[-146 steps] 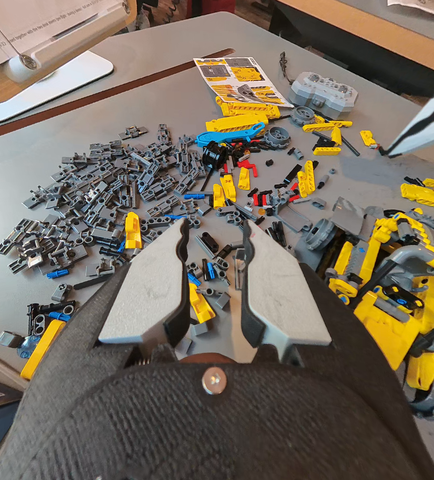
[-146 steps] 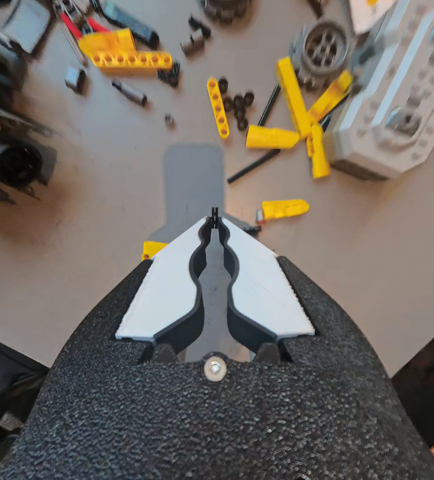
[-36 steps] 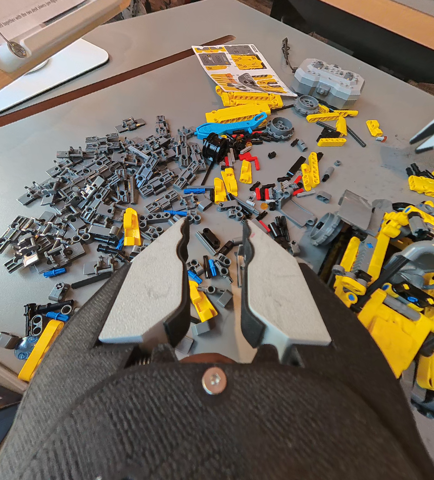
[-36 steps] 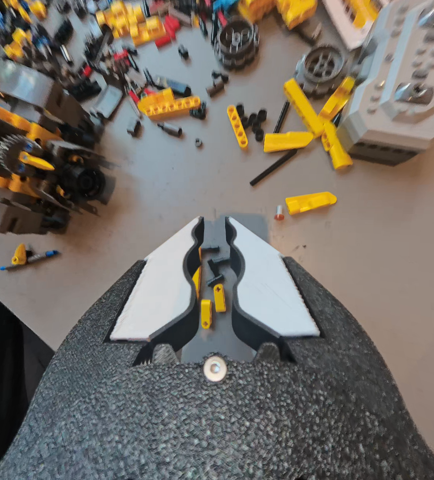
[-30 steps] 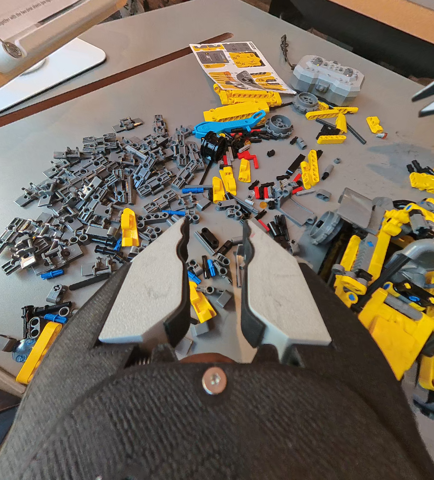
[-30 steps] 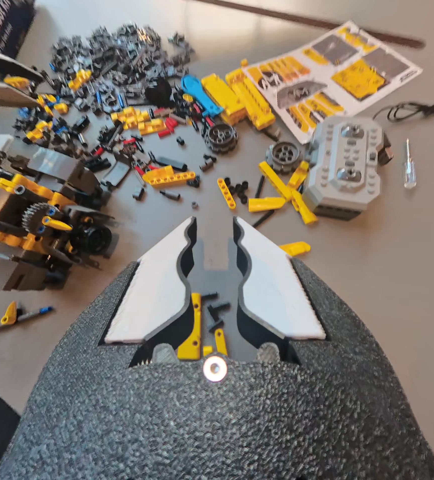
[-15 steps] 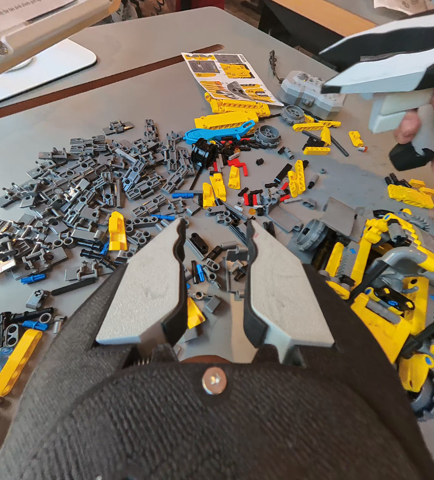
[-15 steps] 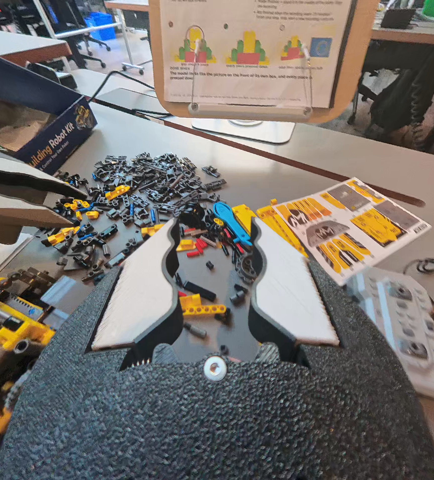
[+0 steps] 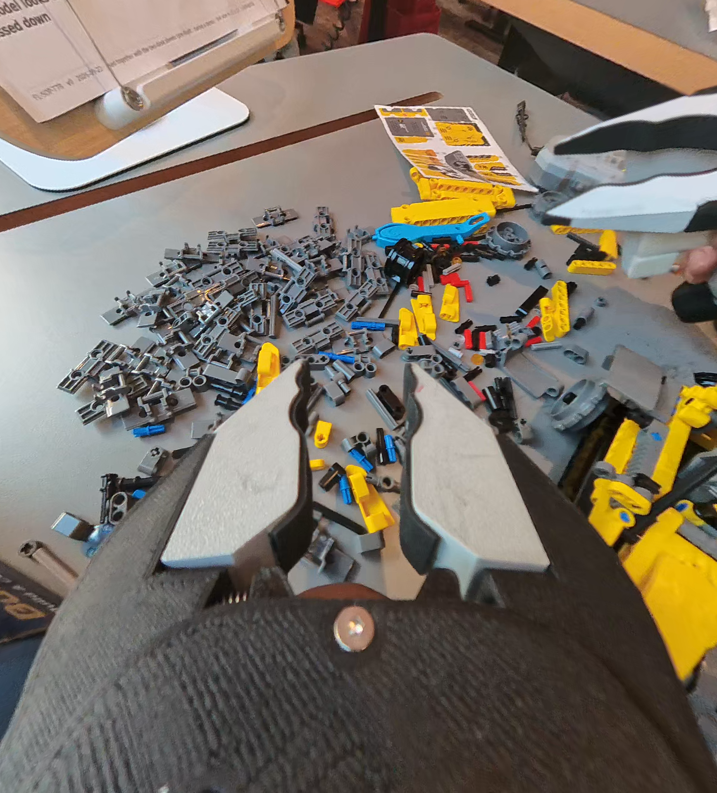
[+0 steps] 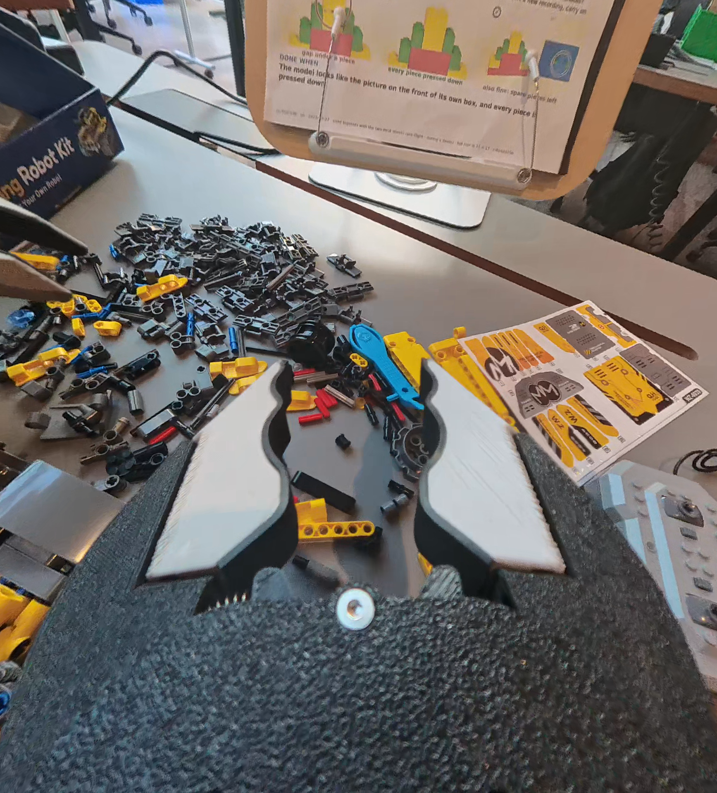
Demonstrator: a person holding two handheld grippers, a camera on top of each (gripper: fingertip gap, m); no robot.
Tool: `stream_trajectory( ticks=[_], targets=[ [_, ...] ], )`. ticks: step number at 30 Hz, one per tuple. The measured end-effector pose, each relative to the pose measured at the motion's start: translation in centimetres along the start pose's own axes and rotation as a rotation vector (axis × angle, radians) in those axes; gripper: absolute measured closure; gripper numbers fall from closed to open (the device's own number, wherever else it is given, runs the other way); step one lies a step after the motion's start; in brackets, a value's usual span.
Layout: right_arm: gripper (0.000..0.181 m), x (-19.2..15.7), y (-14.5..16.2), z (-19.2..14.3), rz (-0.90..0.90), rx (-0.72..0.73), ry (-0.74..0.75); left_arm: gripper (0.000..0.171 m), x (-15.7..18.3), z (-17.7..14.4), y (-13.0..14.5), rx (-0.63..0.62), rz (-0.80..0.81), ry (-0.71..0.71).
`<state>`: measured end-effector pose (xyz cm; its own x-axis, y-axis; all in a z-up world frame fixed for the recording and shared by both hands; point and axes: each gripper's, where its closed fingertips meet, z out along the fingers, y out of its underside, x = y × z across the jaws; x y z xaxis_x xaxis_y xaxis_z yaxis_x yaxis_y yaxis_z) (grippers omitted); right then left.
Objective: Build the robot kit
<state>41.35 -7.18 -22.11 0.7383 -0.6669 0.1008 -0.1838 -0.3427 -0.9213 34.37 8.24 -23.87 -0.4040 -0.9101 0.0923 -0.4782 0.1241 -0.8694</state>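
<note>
Since approx 5 s ago the right gripper [image 10: 354, 373] has lifted off the counter [image 9: 47, 300] w/ jaws now spread, empty, above the blue tool [image 10: 380, 364]. Left gripper [image 9: 354, 377] hovers, jaws spread, over small grey pcs [image 9: 227, 296]; yellow model [image 9: 665, 493] just right.

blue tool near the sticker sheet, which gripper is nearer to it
Right. The right gripper hovers just over the blue tool, jaws open; the left gripper hangs back over the grey pieces.
</note>
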Motion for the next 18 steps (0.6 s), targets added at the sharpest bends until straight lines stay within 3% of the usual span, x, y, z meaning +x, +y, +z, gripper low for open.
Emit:
stream_trajectory(
  ticks=[3,10,14,18],
  targets=[
    [0.128,-0.5,0.1,0.0,-0.026,-0.017,-0.001,0.132,-0.9,-0.2,-0.1,0.007,-0.01,-0.026],
    [0.158,-0.7,-0.5,-0.5,-0.022,0.012,0.014,0.139,-1.3,-1.1,-0.6,0.027,-0.005,-0.025],
    [0.166,-0.4,-0.5,-0.7,-0.032,0.019,0.038,0.159,0.8,-0.8,0.9,-0.059,0.09,0.091],
    [0.166,-0.8,-0.8,-0.7,-0.019,0.03,0.015,0.152,0.1,-0.6,3.0,-0.236,0.159,0.073]
  ],
)
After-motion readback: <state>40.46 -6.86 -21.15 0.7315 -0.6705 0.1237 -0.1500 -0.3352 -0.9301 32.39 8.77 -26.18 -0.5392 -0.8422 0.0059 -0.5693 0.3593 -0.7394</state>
